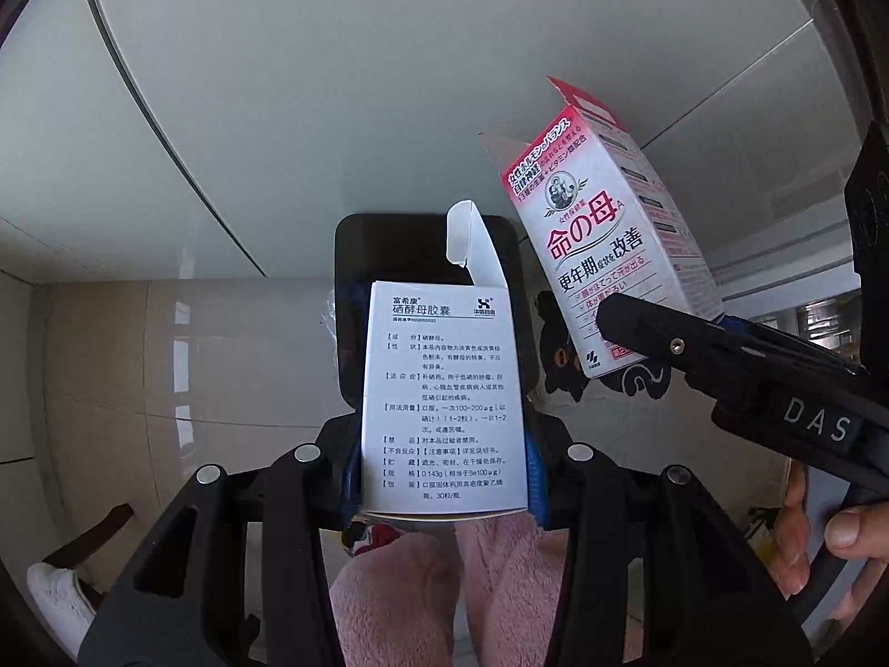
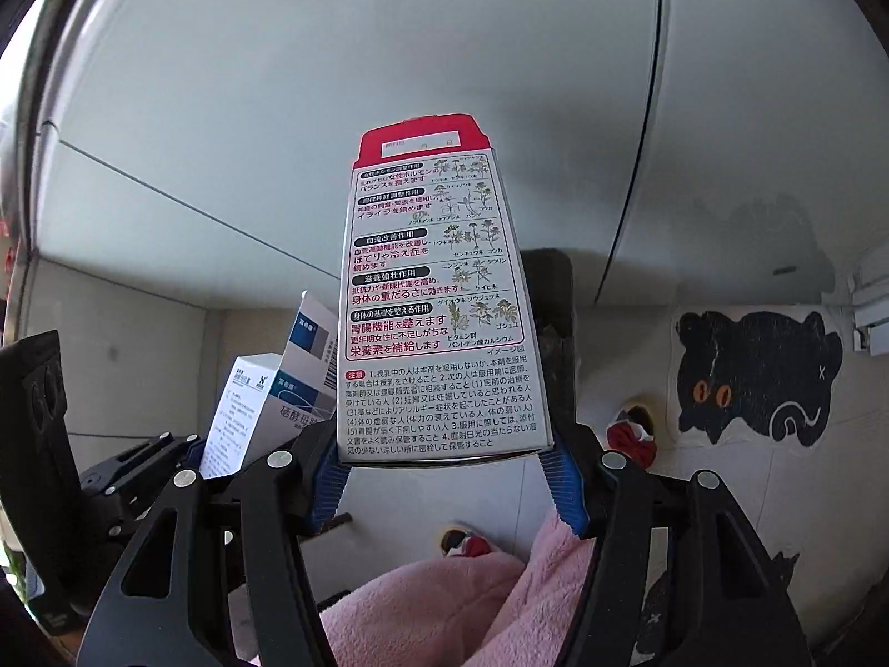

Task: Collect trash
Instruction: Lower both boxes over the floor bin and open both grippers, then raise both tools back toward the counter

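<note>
My left gripper [image 1: 444, 472] is shut on a white medicine box [image 1: 444, 389] with black print, its top flap standing open. The box hangs in front of a black bin [image 1: 389, 255] on the floor. To the right, my right gripper [image 1: 639, 328] is shut on a taller pink-and-white box [image 1: 600, 233], tilted, with its top open. The right wrist view shows that box [image 2: 439, 305] upright between the blue pads [image 2: 564, 478] of the right gripper [image 2: 444, 467]. The bin [image 2: 555, 300] is partly hidden behind it. The left gripper [image 2: 189, 456] with its white-and-blue box [image 2: 266, 400] is at lower left.
White cabinet doors [image 1: 389, 83] rise behind the bin. A black cat-shaped mat [image 2: 761, 372] lies on the pale tiled floor to the right. Pink fleece-clad legs [image 2: 444, 600] fill the bottom, with slippers [image 2: 633, 433] nearby. A hand [image 1: 850, 528] grips the right tool.
</note>
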Available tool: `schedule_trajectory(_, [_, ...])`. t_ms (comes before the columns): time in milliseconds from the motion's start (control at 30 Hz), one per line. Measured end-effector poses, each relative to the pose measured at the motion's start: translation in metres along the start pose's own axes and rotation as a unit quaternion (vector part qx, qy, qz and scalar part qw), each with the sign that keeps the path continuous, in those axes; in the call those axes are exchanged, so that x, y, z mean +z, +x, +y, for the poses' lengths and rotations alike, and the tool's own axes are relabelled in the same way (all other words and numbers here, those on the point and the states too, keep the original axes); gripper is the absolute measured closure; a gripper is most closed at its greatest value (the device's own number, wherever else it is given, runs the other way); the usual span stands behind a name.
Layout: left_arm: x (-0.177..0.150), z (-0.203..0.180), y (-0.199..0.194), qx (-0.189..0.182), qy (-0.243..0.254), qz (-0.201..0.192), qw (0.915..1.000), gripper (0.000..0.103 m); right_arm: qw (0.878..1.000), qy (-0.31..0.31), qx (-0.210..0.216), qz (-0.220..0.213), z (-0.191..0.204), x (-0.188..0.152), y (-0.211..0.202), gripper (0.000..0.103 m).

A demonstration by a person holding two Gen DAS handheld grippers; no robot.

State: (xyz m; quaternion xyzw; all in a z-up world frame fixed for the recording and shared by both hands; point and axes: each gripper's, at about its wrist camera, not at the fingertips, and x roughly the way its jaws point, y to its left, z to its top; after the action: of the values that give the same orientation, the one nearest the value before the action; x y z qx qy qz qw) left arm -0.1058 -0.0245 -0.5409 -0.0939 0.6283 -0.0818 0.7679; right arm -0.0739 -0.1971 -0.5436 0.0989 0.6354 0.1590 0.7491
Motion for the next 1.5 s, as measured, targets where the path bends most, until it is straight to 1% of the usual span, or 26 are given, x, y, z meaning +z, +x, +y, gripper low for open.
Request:
schedule_trajectory(100, [0.002, 0.002, 0.022, 0.002, 0.006, 0.008, 0.9999, 0.061, 1.0, 0.015, -0.006, 0.025, -0.002, 0.007, 0.023, 0.042])
schedule_trajectory(167, [0.004, 0.003, 0.031, 0.005, 0.012, 0.012, 0.9998, 0.061, 0.999, 0.027, -0.007, 0.034, -0.005, 0.011, 0.033, 0.042])
schedule_trajectory(300, [0.006, 0.009, 0.042, -0.008, 0.003, 0.028, 0.9996, 0.06, 0.998, 0.049, -0.005, 0.031, -0.01, 0.022, 0.037, 0.038])
schedule_trajectory(333, [0.008, 0.01, 0.042, -0.005, 0.002, 0.03, 0.9995, 0.052, 0.998, 0.057, 0.002, 0.029, -0.012, 0.024, 0.035, 0.027])
schedule_trajectory(367, [0.009, 0.011, 0.041, -0.001, 0.001, 0.029, 0.9996, 0.043, 0.998, 0.065, 0.004, 0.022, -0.012, 0.027, 0.032, 0.023])
schedule_trajectory(400, [0.008, 0.011, 0.039, 0.002, 0.001, 0.026, 0.9997, 0.04, 0.998, 0.068, 0.002, 0.017, -0.01, 0.03, 0.029, 0.02])
schedule_trajectory(467, [0.011, 0.01, 0.035, 0.002, 0.005, 0.026, 0.9996, 0.039, 0.997, 0.07, 0.001, 0.011, -0.008, 0.035, 0.024, 0.018])
schedule_trajectory(600, [0.014, 0.009, 0.018, 0.006, 0.007, 0.022, 0.9997, 0.038, 0.998, 0.064, -0.001, 0.009, -0.002, 0.044, 0.011, 0.018])
schedule_trajectory(700, [0.02, 0.009, 0.001, 0.003, 0.001, 0.011, 0.9999, 0.038, 0.998, 0.058, -0.001, 0.0, 0.002, 0.05, -0.009, 0.018])
schedule_trajectory(833, [0.026, 0.003, -0.041, 0.003, 0.003, -0.011, 0.9999, 0.037, 0.999, 0.045, 0.002, -0.021, 0.013, 0.054, -0.058, 0.018])
schedule_trajectory(933, [0.032, -0.006, -0.081, 0.003, 0.005, -0.035, 0.9994, 0.035, 0.998, 0.028, 0.003, -0.051, 0.024, 0.056, -0.106, 0.015])
schedule_trajectory(1067, [0.041, -0.016, -0.141, -0.004, 0.005, -0.08, 0.9967, 0.031, 0.994, 0.001, 0.013, -0.108, 0.038, 0.057, -0.177, 0.013])
schedule_trajectory(1200, [0.056, -0.029, -0.201, -0.015, 0.005, -0.138, 0.9903, 0.029, 0.985, -0.022, 0.027, -0.169, 0.044, 0.063, -0.239, 0.013])
schedule_trajectory(1267, [0.067, -0.034, -0.226, -0.019, 0.005, -0.165, 0.9862, 0.029, 0.98, -0.027, 0.033, -0.194, 0.044, 0.069, -0.26, 0.012])
schedule_trajectory(1367, [0.087, -0.042, -0.255, -0.021, 0.005, -0.193, 0.981, 0.029, 0.973, -0.029, 0.037, -0.224, 0.043, 0.086, -0.285, 0.012])
schedule_trajectory(1500, [0.115, -0.051, -0.285, -0.017, 0.01, -0.224, 0.9744, 0.029, 0.967, -0.037, 0.043, -0.25, 0.042, 0.114, -0.302, 0.012])
